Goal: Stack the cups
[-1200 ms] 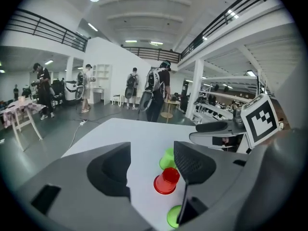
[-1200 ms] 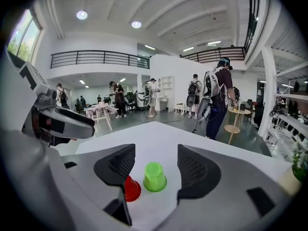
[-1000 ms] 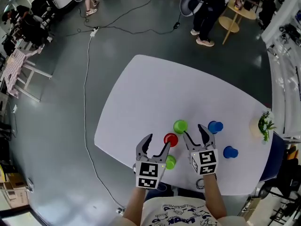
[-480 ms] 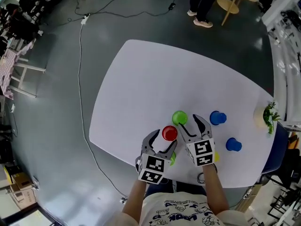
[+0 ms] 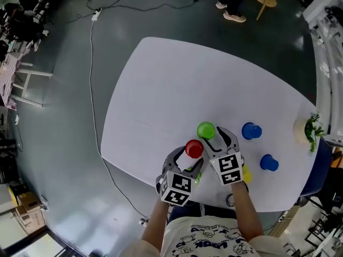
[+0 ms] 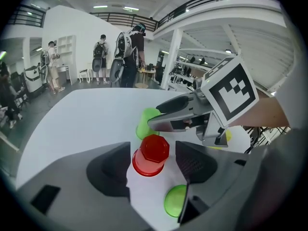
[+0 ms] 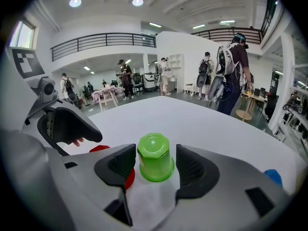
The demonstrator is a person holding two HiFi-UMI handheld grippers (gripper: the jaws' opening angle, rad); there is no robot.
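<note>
Left tongs (image 6: 154, 163), just widened, stand open around an upturned red cup (image 6: 151, 153); right tongs (image 7: 155, 171) gape around the green cup (image 7: 155, 157) at its one o'clock.

Bright ceiling lights (image 7: 74, 2) overhead; sharp focus, fisheye-bent edges.

left gripper (image 6: 153, 149): first cup (image 6: 150, 157) between jaws, second cup (image 6: 175, 200) nearer, at right jaw's base | right gripper (image 7: 155, 152): third cup (image 7: 155, 159) between jaws, first cup just outside left jaw | fourth cup (image 5: 251, 131) and fifth cup (image 5: 268, 163) right of right gripper's jaws | all on table (image 5: 161, 90)
</note>
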